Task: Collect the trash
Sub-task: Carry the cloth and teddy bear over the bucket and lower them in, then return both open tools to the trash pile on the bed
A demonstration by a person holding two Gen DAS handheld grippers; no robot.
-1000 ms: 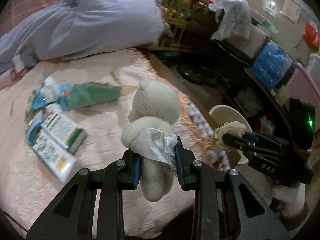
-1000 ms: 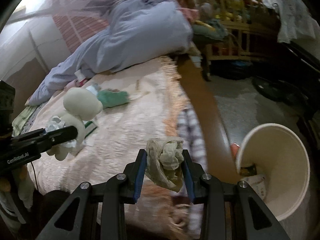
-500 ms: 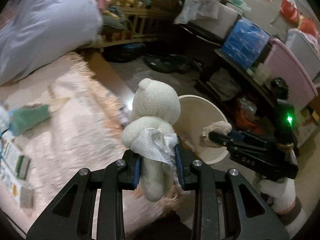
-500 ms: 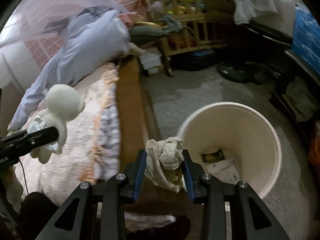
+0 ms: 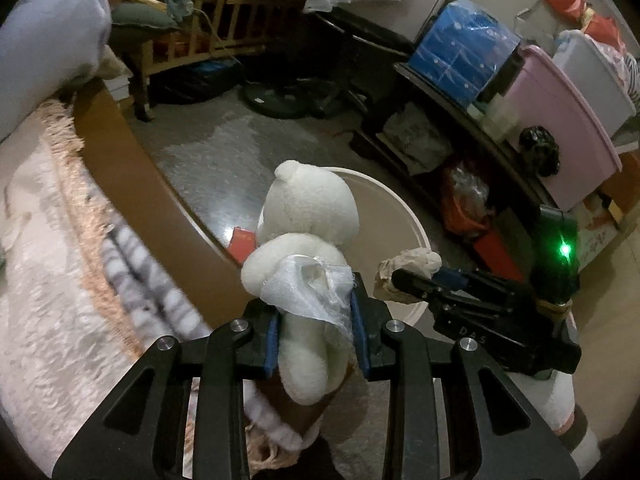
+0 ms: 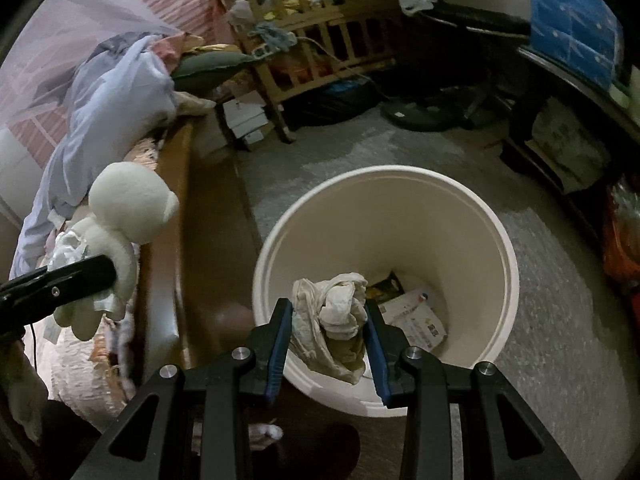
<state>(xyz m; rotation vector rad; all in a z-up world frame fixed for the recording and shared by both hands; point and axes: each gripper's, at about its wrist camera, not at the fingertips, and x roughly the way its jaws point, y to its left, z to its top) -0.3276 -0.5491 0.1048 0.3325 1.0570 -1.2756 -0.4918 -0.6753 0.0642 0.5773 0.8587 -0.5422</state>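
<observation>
My left gripper [image 5: 314, 330] is shut on a white plush bear [image 5: 308, 220] with a scrap of white gauze on its body, held beside the bed's edge. The cream waste bin [image 6: 472, 216] stands on the floor right of the bed, with papers at its bottom. My right gripper [image 6: 328, 320] is shut on a crumpled beige rag [image 6: 332, 316] and hangs over the bin's near rim. In the left wrist view the right gripper [image 5: 404, 280] with the rag [image 5: 408, 264] sits to the right of the bear, over the bin [image 5: 400, 216]. The bear [image 6: 120, 216] also shows at the left of the right wrist view.
The bed with a pink fringed cover [image 5: 48, 264] and brown wooden frame [image 5: 132, 152] lies left. A wooden crib [image 6: 320, 40] stands at the back. Low shelves with a pink tub [image 5: 560, 120] and blue box [image 5: 464, 52] line the right. Grey floor [image 6: 552, 320] surrounds the bin.
Both grippers swung right from over the bed to the bin, carrying the bear and the rag. The bin now lies directly under the rag; the packets on the bed have left view.
</observation>
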